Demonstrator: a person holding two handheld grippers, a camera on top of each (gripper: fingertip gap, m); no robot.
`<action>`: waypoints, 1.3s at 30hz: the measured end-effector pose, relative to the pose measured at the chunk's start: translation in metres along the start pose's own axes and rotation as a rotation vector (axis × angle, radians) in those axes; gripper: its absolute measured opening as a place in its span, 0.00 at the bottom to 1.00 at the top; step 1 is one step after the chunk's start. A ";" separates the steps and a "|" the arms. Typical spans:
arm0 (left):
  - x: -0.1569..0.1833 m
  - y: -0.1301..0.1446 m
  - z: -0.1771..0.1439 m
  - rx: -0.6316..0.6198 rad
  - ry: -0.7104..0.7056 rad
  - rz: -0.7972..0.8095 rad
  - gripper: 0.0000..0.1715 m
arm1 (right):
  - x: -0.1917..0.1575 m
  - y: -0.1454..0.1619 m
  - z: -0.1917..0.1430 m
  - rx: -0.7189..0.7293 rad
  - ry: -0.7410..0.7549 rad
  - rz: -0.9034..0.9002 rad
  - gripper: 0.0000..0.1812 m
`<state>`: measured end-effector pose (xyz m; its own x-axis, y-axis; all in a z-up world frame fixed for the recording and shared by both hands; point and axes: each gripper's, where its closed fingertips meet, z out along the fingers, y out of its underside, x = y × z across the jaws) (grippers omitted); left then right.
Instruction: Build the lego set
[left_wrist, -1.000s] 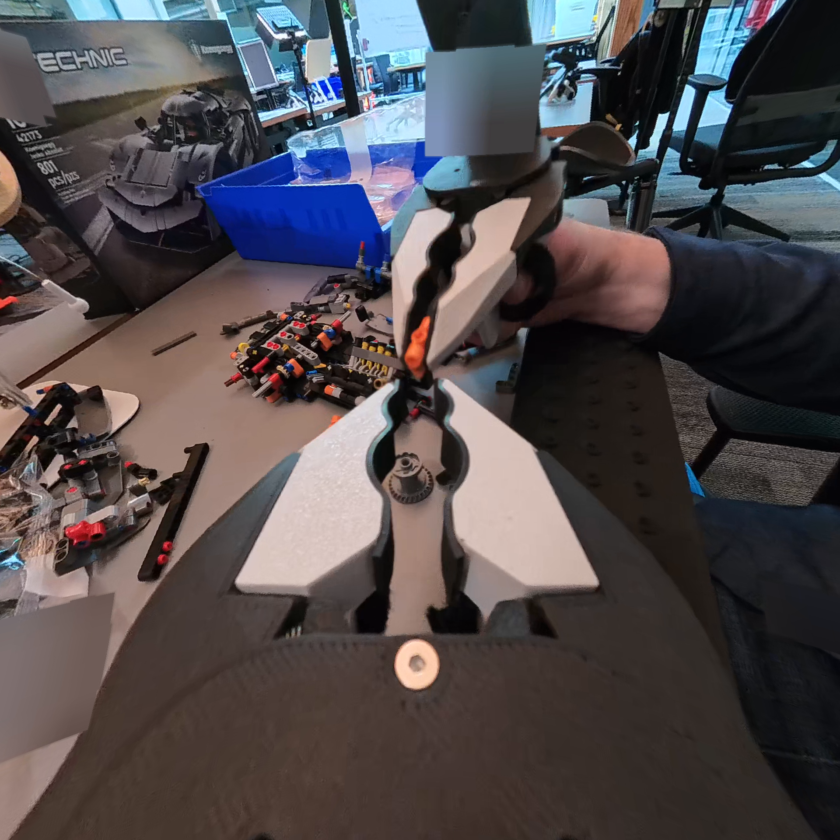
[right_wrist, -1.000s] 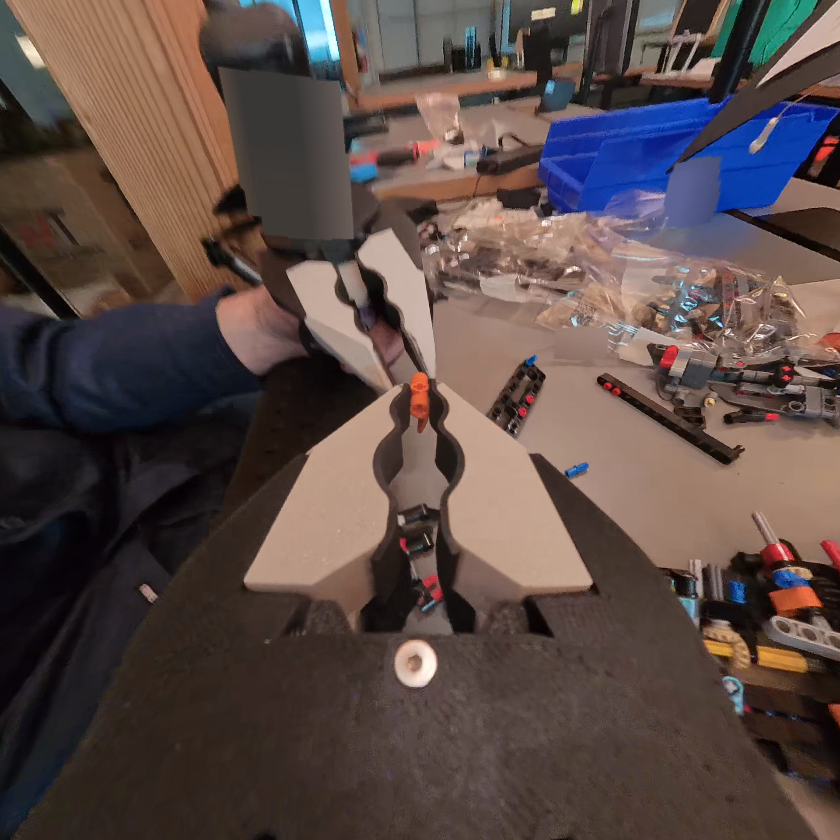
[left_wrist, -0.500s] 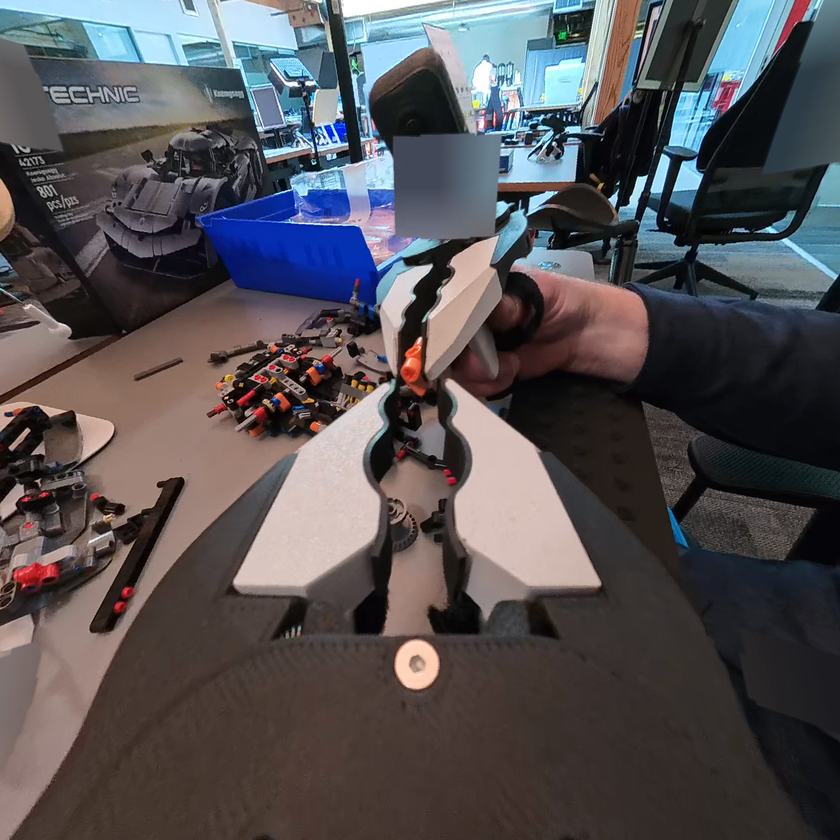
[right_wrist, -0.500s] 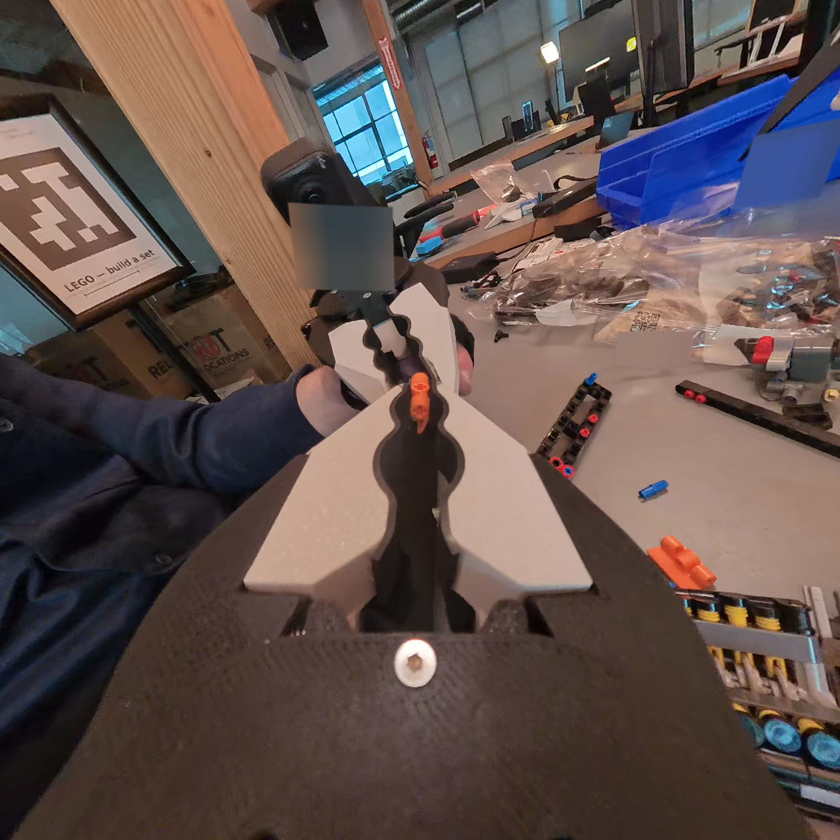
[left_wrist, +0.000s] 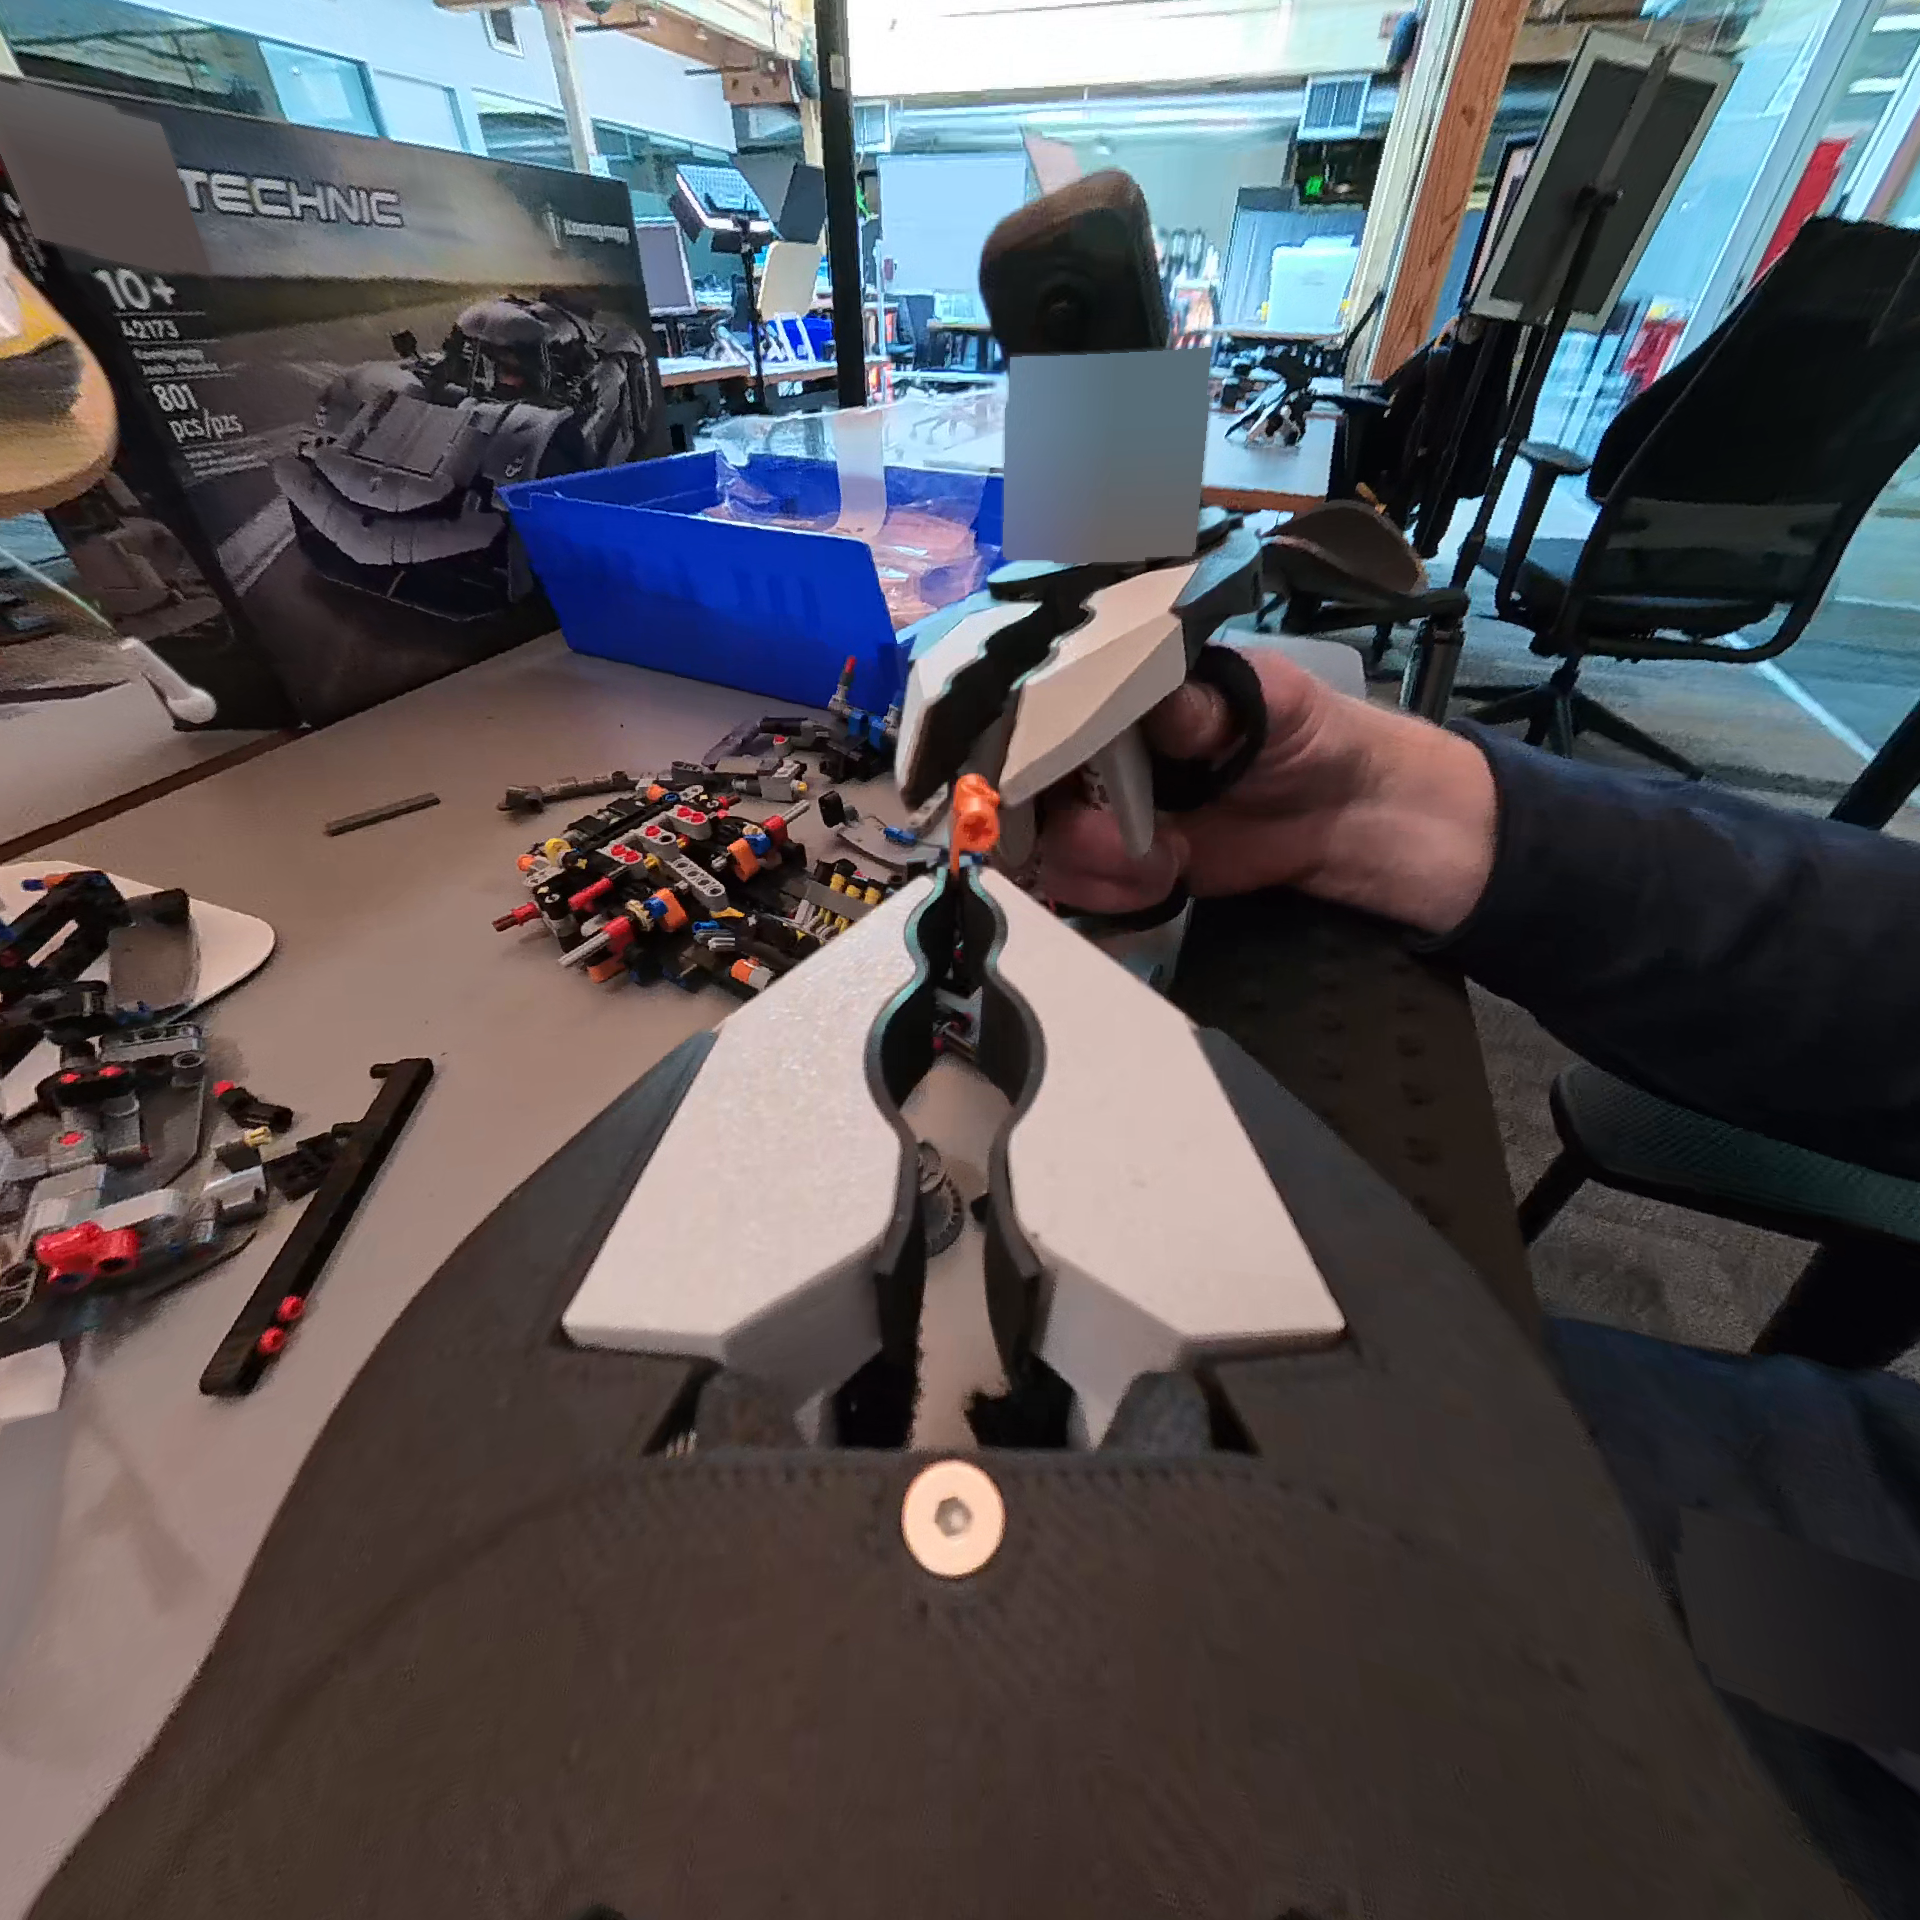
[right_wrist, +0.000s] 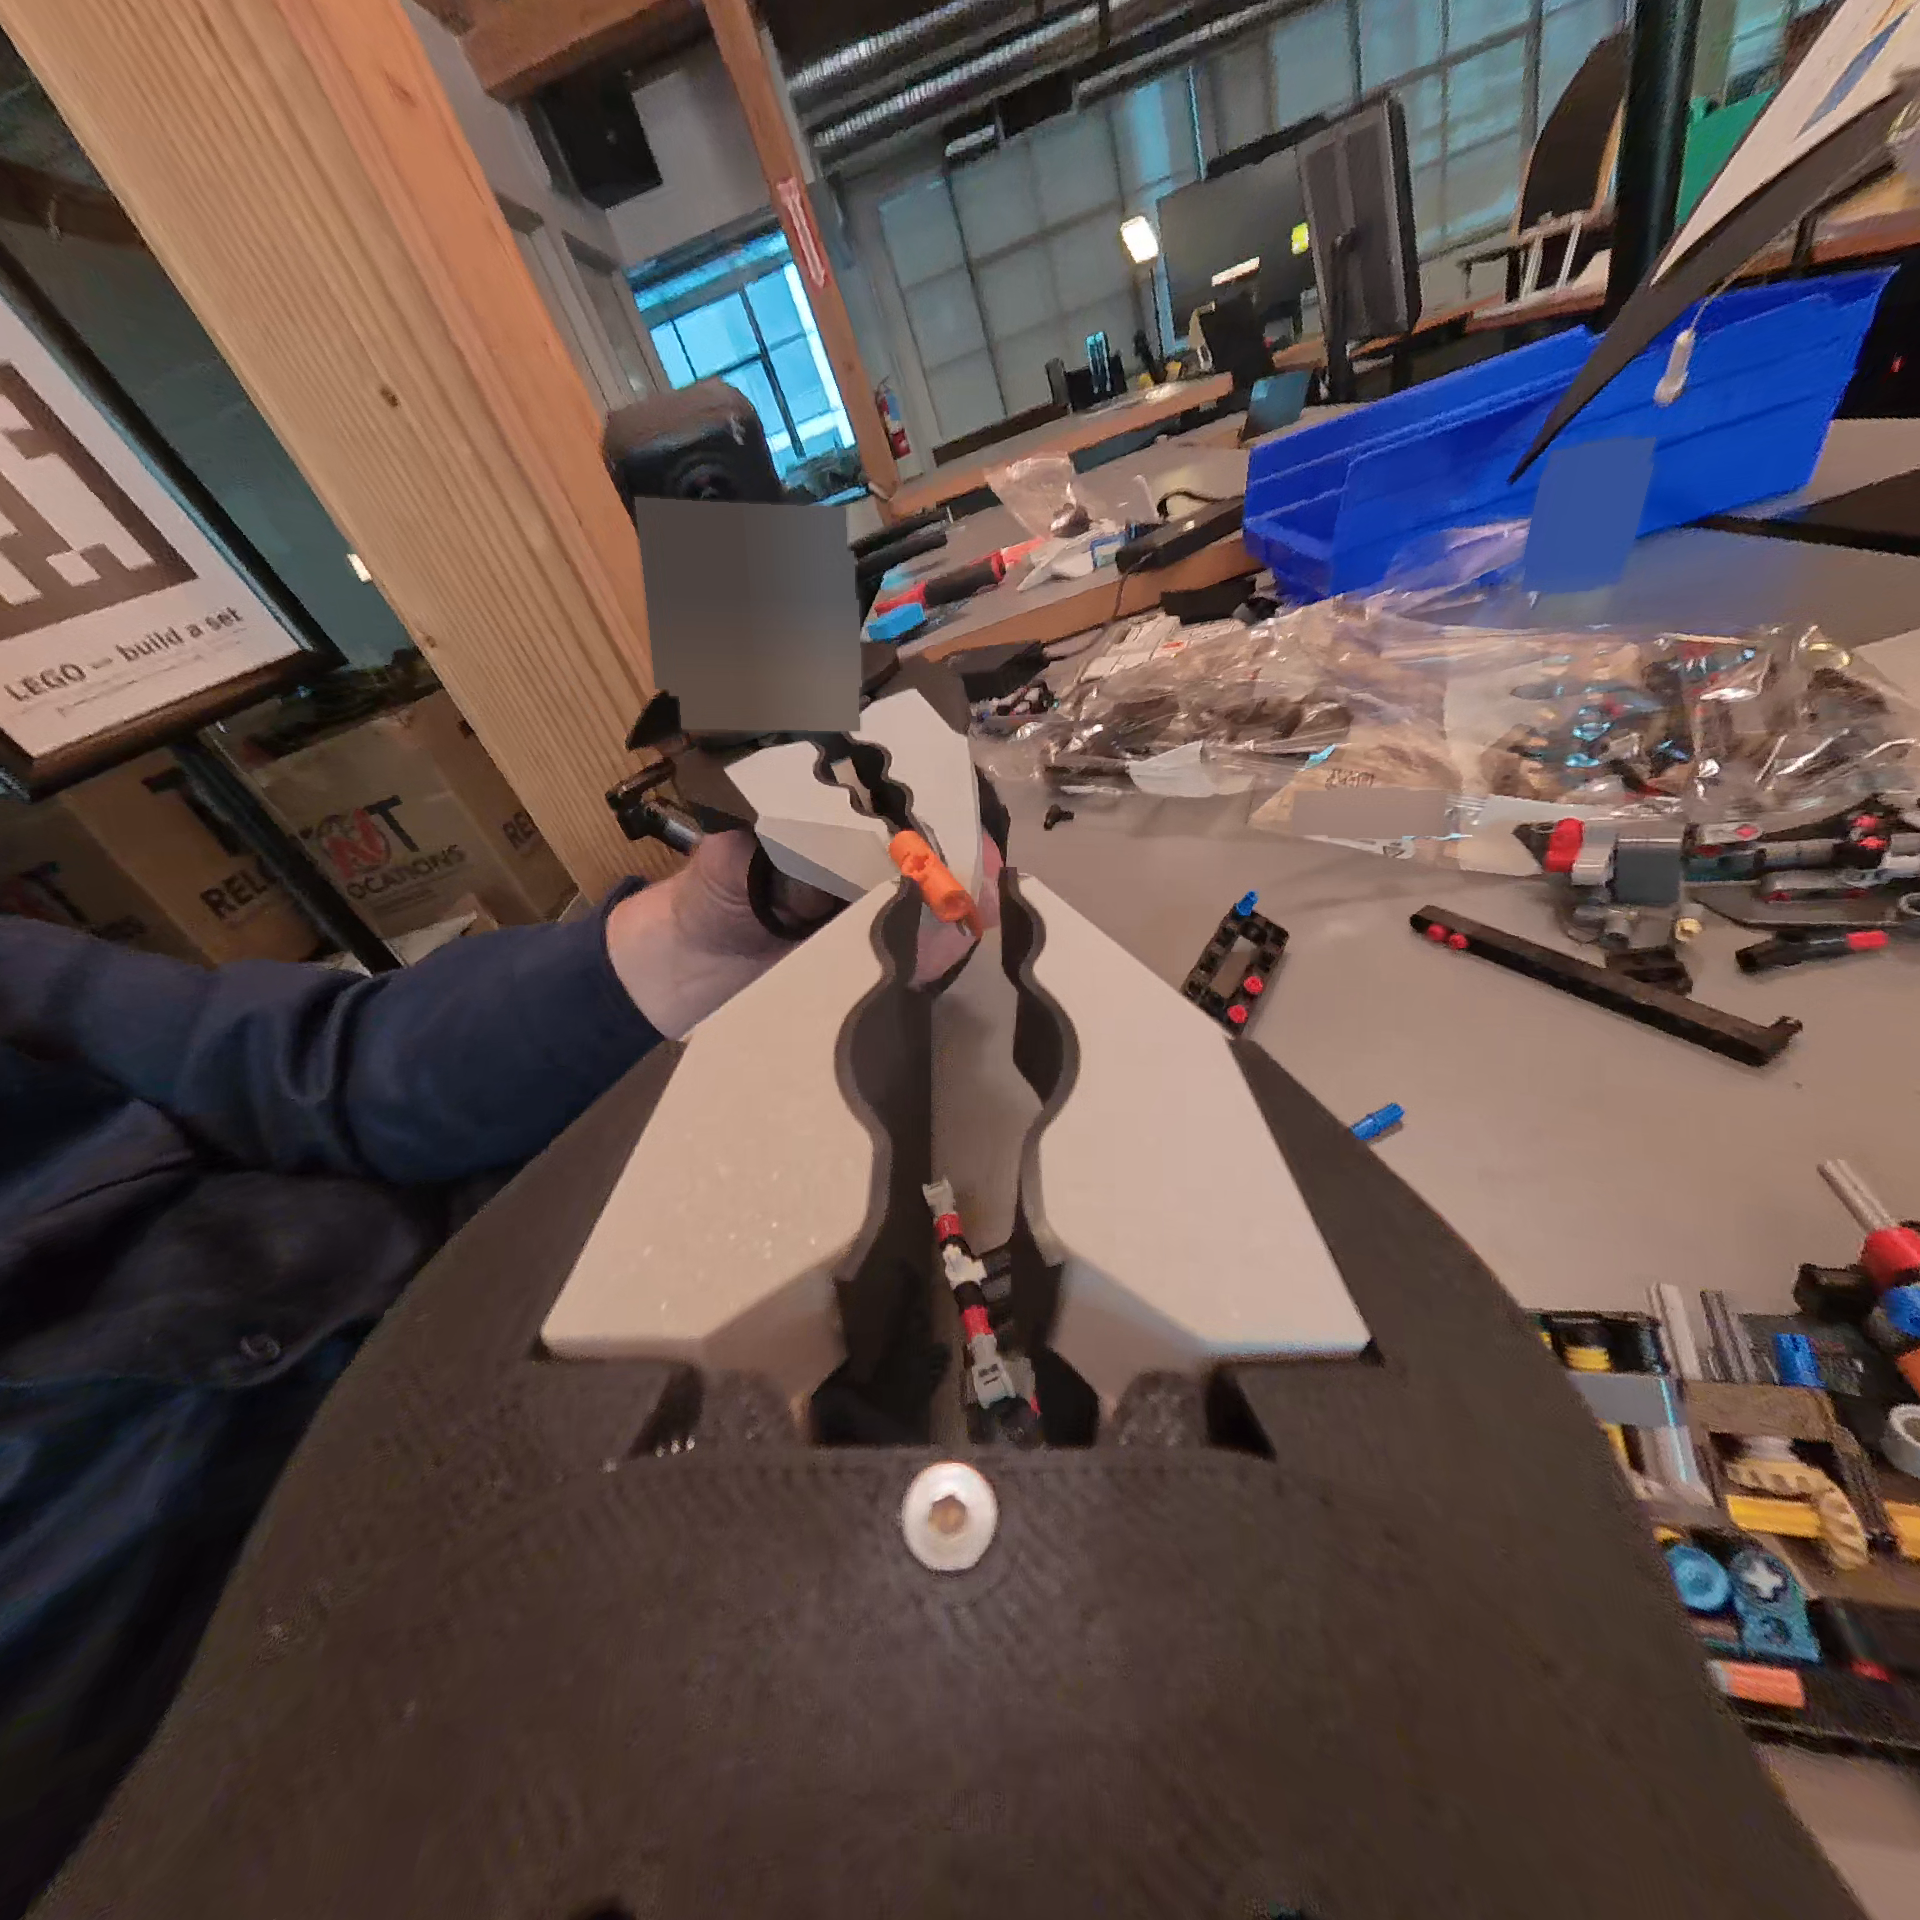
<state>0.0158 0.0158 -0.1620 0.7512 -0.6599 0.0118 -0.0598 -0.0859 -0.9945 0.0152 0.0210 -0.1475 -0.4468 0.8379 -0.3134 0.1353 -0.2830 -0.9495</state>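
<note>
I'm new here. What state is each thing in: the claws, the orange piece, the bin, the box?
Left claw: shut on orange piece.
Right claw: open, tips apart.
Orange piece: held off the table.
Blue bin: open-topped, clear plastic inside.
Set box: standing upright.
Black beam: lying flat on the table.

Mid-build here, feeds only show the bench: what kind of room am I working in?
Most likely an open-plan office or lab workspace, not a home. Behind the grey table stand rows of desks with monitors, a black office chair on carpet, and exposed timber posts beside big windows. A blue bin holds parts bags.
</note>
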 end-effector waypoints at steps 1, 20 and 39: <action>-0.001 -0.001 -0.001 0.012 0.003 -0.013 0.00 | 0.000 -0.002 -0.001 0.012 -0.004 0.002 0.07; -0.041 0.028 -0.012 -0.180 -0.244 0.107 0.10 | 0.058 0.046 -0.004 -0.319 0.393 -0.127 0.04; -0.036 0.094 -0.003 -0.580 -0.220 0.381 0.07 | 0.044 0.061 0.011 -0.437 0.351 -0.331 0.10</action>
<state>-0.0191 0.0289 -0.2558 0.7197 -0.5628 -0.4066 -0.6368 -0.3017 -0.7096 -0.0060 0.0354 -0.2188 -0.2211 0.9719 0.0808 0.4204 0.1698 -0.8913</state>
